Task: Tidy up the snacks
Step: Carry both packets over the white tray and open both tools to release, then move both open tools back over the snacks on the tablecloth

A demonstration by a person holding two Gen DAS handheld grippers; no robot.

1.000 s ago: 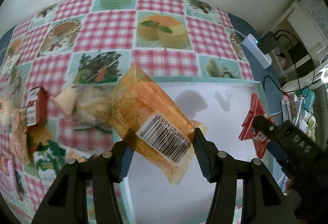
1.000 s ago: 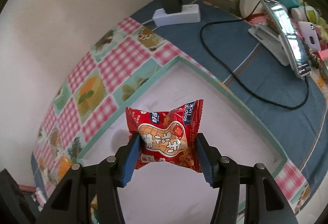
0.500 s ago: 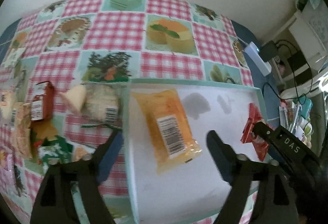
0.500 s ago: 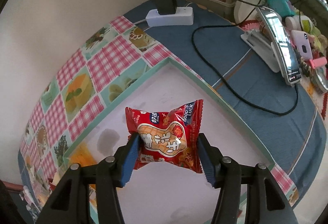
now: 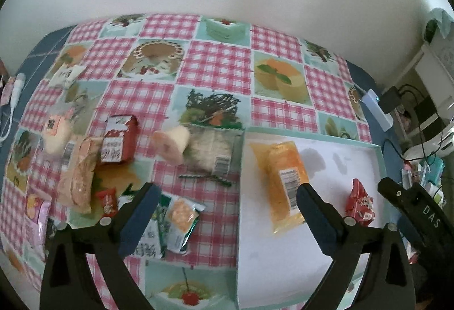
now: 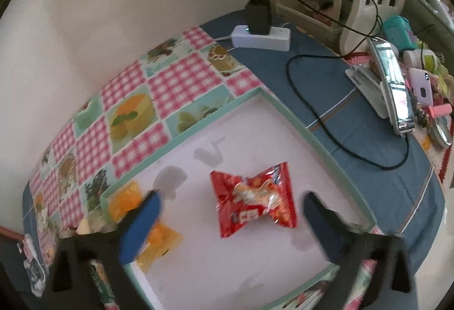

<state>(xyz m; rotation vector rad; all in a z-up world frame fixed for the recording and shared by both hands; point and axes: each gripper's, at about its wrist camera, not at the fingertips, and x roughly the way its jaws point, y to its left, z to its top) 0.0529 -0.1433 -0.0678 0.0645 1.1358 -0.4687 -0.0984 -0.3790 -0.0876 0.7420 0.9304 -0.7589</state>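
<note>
Left claw: we see our left claw (image 5: 227,209) with its jaws spreading wide, nothing pressed between the blue pads; it hangs over the near left edge of the tray.
Right claw: our right claw (image 6: 231,220) is also opening, jaws far apart, pads clear of the packet below them.
Tray: the white tray with a mint-green rim (image 5: 312,136) sits on the right part of the checked cloth (image 5: 215,66) that covers the desk.
Orange packet: we find the orange snack packet (image 5: 283,182) lying flat in the left part of the tray, barcode up.
Red packet: the red peanut packet (image 6: 255,198) lies on the tray floor toward its right side, between the spread fingers of the right claw but free of them.
Loose snacks: we see a heap still on the cloth left of the tray: a dark red packet (image 5: 119,139), a green-and-orange one (image 5: 180,215), a clear wrapper with a barcode (image 5: 215,151) just beside the tray rim, and several more, some blurred.
Beyond the cloth: a white power strip (image 6: 261,36) with a black plug stands on the blue desk surface, well apart from the tray.
</note>
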